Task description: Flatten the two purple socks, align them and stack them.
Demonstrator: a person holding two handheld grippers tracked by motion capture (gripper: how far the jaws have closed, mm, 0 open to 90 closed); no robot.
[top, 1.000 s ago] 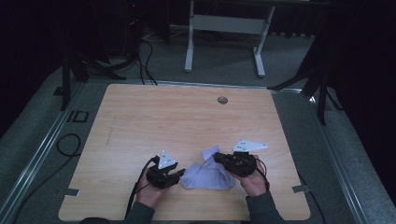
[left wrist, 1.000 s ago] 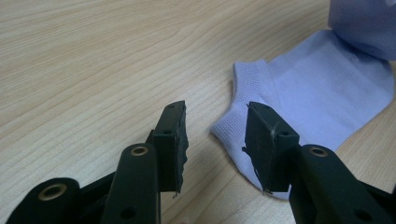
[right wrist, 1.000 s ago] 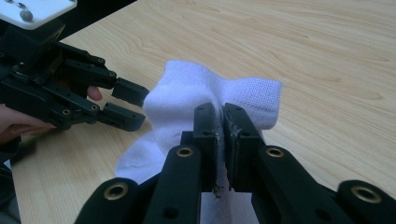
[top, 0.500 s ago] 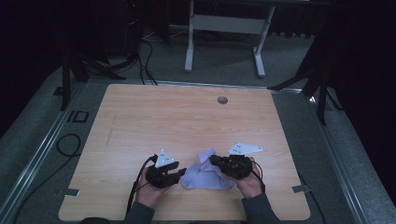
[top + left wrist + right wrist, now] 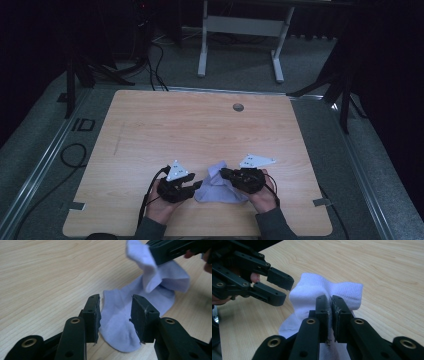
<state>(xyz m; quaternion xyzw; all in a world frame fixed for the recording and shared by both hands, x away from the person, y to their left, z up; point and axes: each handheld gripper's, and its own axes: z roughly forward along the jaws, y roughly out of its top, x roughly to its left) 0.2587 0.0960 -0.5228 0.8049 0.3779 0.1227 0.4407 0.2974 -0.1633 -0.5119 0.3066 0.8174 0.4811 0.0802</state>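
Sock (image 5: 220, 185), pale lilac, looked light, limp and easily bunched on the tabletop (image 5: 200, 130). Right gripper (image 5: 330, 306) pinched its raised fold; left gripper (image 5: 115, 312) stood open astride the near toe, the likeliest second hold.

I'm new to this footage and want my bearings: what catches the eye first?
A pale lilac fabric sock lies crumpled at the near edge of the light wooden table. The right gripper is pinched shut on a lifted fold of it, while the left gripper stands open, its jaws on either side of the sock's flat end.
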